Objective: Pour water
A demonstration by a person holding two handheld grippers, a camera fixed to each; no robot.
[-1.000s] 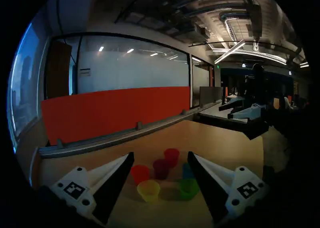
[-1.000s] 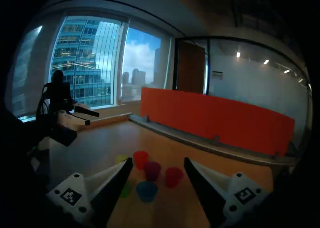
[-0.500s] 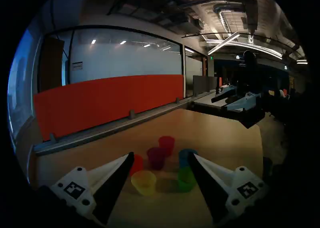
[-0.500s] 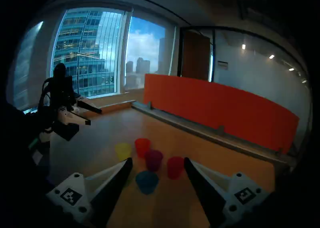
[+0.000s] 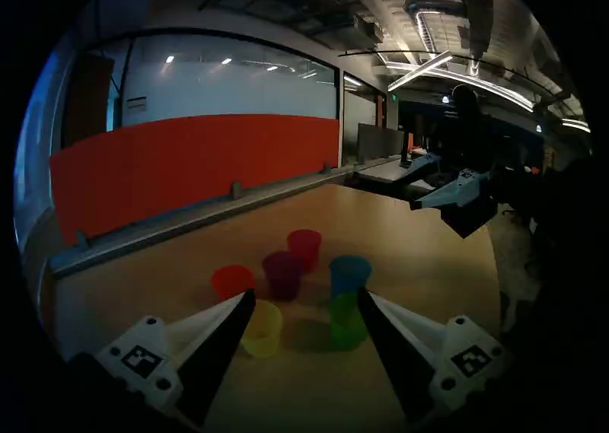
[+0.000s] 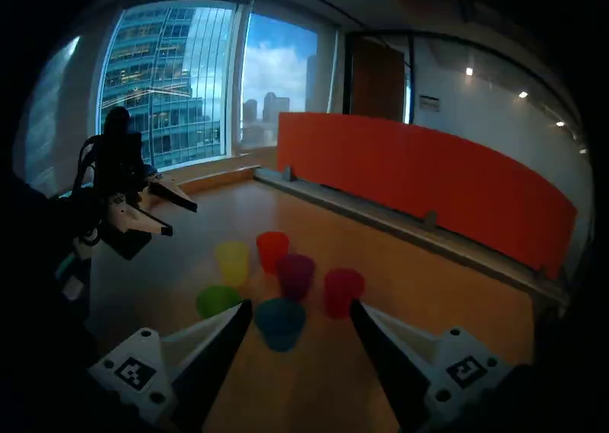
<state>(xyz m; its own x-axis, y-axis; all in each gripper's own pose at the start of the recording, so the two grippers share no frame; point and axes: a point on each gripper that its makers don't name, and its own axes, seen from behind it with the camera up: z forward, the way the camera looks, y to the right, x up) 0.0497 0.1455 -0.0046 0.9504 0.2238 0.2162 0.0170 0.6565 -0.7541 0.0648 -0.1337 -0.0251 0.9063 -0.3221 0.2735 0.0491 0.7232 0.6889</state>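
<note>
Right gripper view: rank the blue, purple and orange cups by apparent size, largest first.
1. blue cup: widest, nearest the camera.
2. purple cup.
3. orange cup: farthest back.
The differences may be nearness alone; true sizes could match.

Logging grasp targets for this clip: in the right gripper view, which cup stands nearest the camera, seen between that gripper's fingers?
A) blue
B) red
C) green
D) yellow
A: the blue cup is the closest one, seen between the open fingers of the right gripper and untouched. The green cup stands off to the left.
</note>
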